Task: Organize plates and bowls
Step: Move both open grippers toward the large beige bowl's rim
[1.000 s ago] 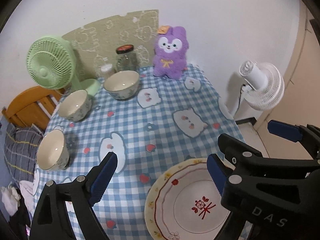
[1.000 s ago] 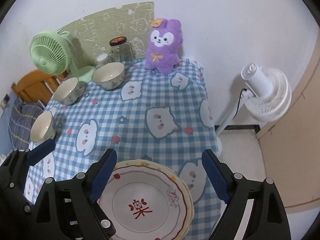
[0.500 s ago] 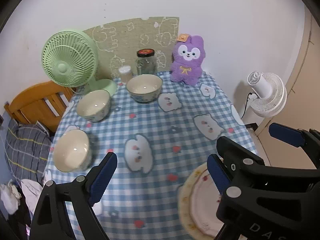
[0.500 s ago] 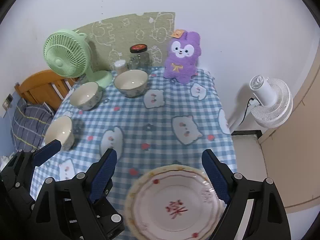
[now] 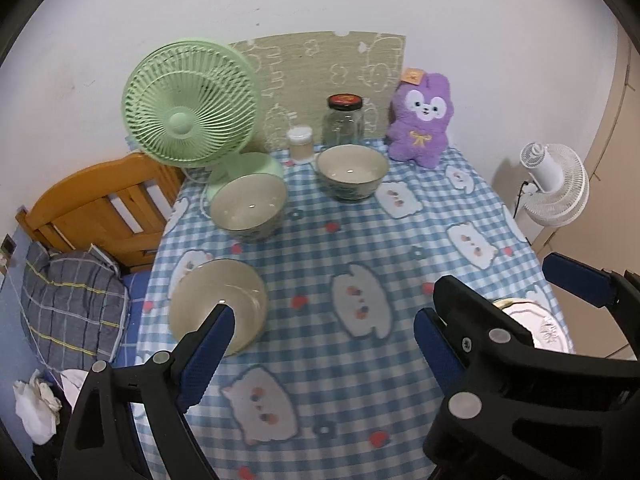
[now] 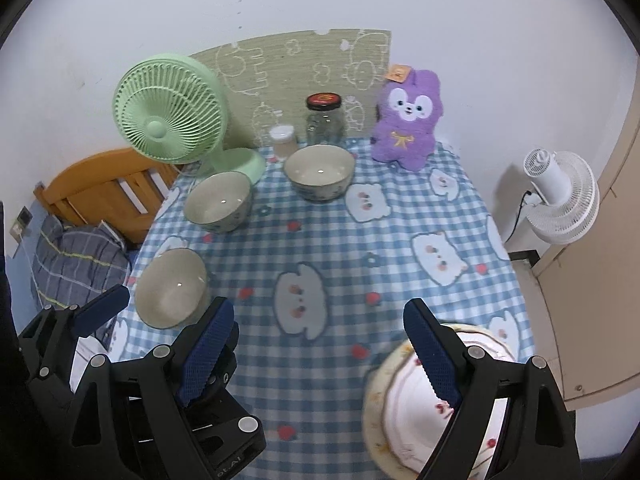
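Observation:
Three cream bowls stand along the left of the checked tablecloth: a near one [image 5: 218,306] [image 6: 172,288], a middle one [image 5: 248,206] [image 6: 218,202] and a far one [image 5: 352,170] [image 6: 320,172]. A stack of flower-rimmed plates [image 6: 404,404] [image 5: 536,326] lies at the table's near right corner, partly behind my right gripper's right finger. My left gripper [image 5: 320,352] is open and empty above the near table, its left fingertip [image 5: 208,346] in front of the near bowl. My right gripper [image 6: 320,354] is open and empty.
A green desk fan [image 5: 188,108], a glass jar with a black lid [image 5: 344,122], a small white-lidded jar [image 5: 301,144] and a purple plush [image 5: 420,120] stand at the back. A white floor fan [image 6: 560,196] is right of the table. A wooden bed frame [image 5: 100,204] is on the left.
Both views have swung left and pulled back. The bowls now sit nearer the middle of the view and the plates have slid to the lower right. Both grippers stay open.

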Demonstrator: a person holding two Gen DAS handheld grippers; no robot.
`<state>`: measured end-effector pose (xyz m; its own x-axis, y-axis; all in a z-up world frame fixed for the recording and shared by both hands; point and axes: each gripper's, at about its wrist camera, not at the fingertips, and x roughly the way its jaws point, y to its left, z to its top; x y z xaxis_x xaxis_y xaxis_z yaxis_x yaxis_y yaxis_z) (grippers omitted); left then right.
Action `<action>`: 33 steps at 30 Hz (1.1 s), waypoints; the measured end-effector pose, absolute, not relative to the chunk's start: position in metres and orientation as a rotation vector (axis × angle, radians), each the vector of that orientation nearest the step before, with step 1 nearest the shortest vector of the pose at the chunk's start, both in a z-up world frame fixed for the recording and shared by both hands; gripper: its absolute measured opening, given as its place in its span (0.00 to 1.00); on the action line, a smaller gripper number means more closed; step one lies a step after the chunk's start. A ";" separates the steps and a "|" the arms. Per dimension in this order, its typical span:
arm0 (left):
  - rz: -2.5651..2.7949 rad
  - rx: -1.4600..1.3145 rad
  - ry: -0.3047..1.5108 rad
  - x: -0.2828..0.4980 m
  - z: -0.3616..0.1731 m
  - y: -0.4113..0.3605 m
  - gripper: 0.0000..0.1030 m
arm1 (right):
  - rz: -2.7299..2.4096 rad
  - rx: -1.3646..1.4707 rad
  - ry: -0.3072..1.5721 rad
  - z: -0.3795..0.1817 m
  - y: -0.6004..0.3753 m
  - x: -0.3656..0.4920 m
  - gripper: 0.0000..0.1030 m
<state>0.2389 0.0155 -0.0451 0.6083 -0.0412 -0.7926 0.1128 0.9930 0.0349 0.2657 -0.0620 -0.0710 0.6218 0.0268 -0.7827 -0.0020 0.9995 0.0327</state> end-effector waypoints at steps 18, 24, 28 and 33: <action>-0.028 0.069 0.949 0.276 -0.082 0.107 0.88 | 0.061 0.022 0.939 -0.114 0.026 0.311 0.87; 0.007 0.058 0.957 0.292 -0.103 0.129 0.84 | 0.114 0.041 0.929 -0.134 0.043 0.329 0.85; 0.024 0.054 0.971 0.300 -0.116 0.140 0.81 | 0.120 0.042 0.953 -0.150 0.052 0.342 0.81; 0.036 0.034 1.010 0.310 -0.136 0.151 0.75 | 0.129 0.050 0.997 -0.170 0.059 0.355 0.74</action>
<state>0.3097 0.1509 -0.1355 0.5310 0.0456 -0.8462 -0.0143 0.9989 0.0448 0.3550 0.0587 -0.1704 0.5362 0.1315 -0.8338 -0.0853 0.9912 0.1015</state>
